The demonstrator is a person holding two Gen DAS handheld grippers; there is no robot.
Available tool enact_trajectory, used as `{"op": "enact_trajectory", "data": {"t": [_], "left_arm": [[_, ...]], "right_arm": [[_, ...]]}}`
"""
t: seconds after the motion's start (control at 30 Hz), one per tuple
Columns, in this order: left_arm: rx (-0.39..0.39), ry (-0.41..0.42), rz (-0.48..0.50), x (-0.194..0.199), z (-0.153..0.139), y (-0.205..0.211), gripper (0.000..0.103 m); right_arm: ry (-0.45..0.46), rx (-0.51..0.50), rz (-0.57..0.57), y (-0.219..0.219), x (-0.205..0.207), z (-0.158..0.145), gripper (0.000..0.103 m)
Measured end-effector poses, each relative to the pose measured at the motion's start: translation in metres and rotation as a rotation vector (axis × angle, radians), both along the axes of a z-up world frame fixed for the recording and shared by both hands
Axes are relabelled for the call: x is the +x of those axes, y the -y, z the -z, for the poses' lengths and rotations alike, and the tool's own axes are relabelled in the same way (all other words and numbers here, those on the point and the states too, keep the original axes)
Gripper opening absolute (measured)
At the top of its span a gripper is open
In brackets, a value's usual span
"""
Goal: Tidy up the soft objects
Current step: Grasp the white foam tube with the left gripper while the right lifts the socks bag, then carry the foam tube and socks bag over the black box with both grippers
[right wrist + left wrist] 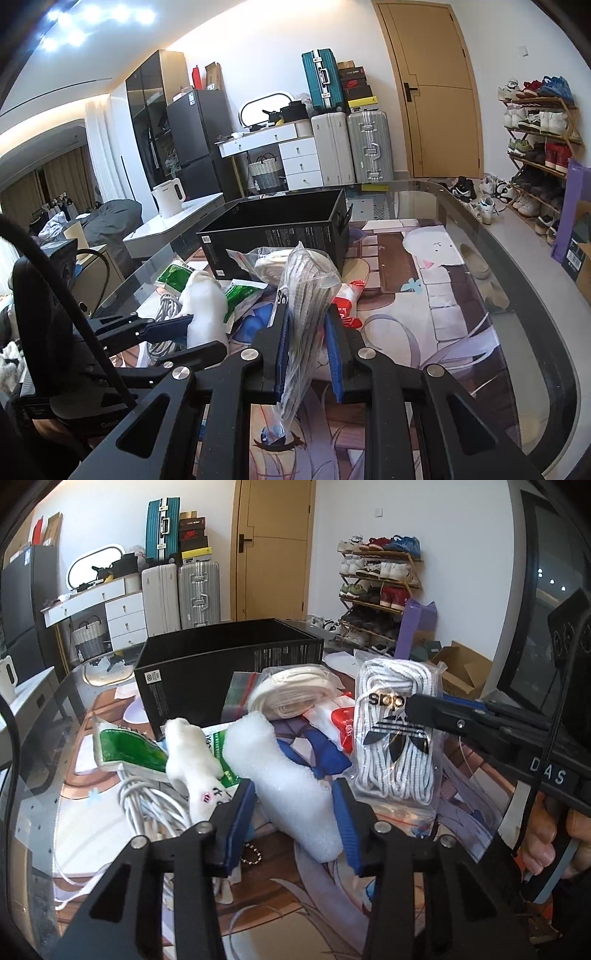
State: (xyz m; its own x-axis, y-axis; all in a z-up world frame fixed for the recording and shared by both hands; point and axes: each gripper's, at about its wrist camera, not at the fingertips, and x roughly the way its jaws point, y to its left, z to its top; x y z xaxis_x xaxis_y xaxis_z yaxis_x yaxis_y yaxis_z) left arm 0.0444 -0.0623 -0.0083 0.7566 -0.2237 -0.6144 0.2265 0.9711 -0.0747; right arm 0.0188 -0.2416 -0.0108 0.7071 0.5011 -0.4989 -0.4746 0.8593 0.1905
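— What's each hand got?
— Right gripper (pixel 306 350) pinches the bag of white shoelaces (pixel 397 734) upright, its length vertical. Left gripper (pixel 295 823) is spread around the foam roll (pixel 284 775), unclamped.
— And the black box (pixel 229 664)?
— Straight ahead, beyond the pile; the right looks nearer.

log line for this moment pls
left tool: around foam piece | right tool: shut on bag of white laces | black box: open

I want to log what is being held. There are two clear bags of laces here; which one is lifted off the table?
The bag of white-and-grey laces with the black trefoil logo. The right gripper clamps it upright; the bag of cream laces lies on the pile.
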Motion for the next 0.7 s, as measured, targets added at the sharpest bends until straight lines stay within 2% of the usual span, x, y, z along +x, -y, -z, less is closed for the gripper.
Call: {"op": "enact_trajectory", "data": {"t": [0.1, 0.23, 0.7], "left_arm": [[-0.013, 0.007, 0.000, 0.000, -0.002, -0.001, 0.030], [-0.034, 0.008, -0.007, -0.002, -0.003, -0.007, 0.025], [-0.091, 0.083, -0.041, -0.014, -0.026, -0.031, 0.023]], "right_arm": [[0.001, -0.001, -0.002, 0.000, 0.000, 0.000, 0.018], [0.008, -0.007, -0.011, -0.004, -0.002, 0.000, 0.018], [0.051, -0.003, -0.038, -0.009, -0.010, -0.012, 0.018]]}}
